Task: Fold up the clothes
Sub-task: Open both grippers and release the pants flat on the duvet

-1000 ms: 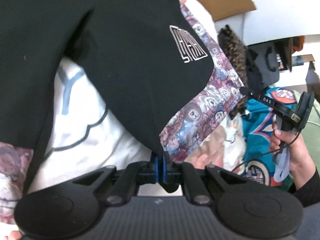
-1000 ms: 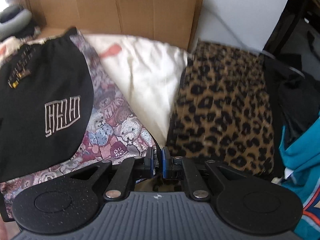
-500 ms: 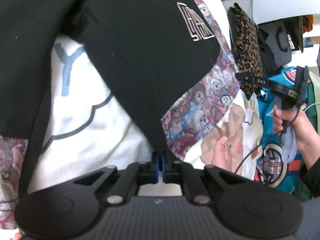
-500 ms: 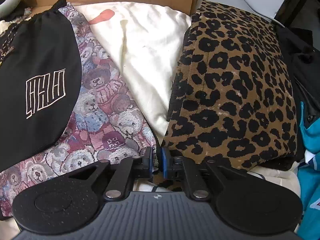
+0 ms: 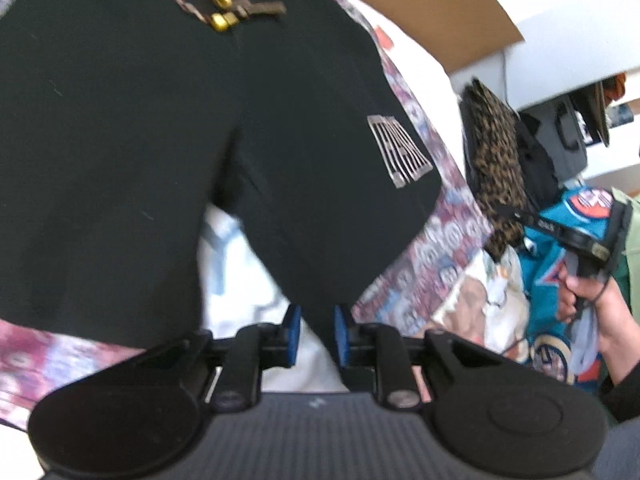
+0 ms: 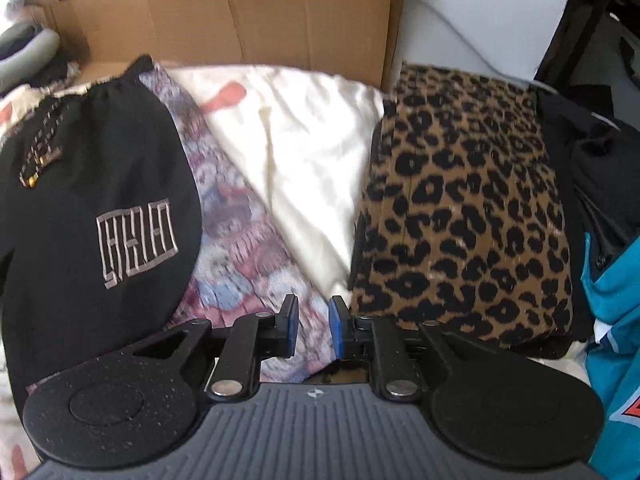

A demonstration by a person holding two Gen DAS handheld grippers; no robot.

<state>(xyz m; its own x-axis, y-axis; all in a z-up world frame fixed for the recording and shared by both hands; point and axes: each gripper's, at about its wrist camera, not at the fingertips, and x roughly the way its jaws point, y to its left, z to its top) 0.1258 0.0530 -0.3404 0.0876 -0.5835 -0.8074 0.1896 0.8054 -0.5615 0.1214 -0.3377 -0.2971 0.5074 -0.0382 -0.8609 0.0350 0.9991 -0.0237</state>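
Observation:
Black shorts [image 5: 160, 120] with a pale square logo [image 5: 400, 156] and a gold-tipped drawstring [image 5: 222, 12] lie spread on a teddy-bear print fabric [image 5: 432, 248]. My left gripper [image 5: 317, 328] is at the tip of one shorts leg. Its jaws are opening, and the black hem hangs loose between the blue pads without being pinched. My right gripper [image 6: 313, 322] is also opening, with nothing between its pads, above the bear fabric [image 6: 240, 232] just left of a folded leopard-print garment [image 6: 464, 216]. The shorts [image 6: 100, 208] lie to its left.
A cream cloth [image 6: 304, 152] lies between the bear fabric and the leopard garment. A white cloth with blue print [image 5: 240, 280] shows under the shorts. A teal jersey [image 6: 616, 320] is at the right, cardboard [image 6: 240, 12] stands behind, and dark clothes [image 6: 592, 152] lie far right. A hand [image 5: 580, 296] holds the other gripper.
Both grippers' pads have parted from shut. The left view has pulled back and up, so more of the shorts and the drawstring show. The right view dipped toward the leopard garment and came back.

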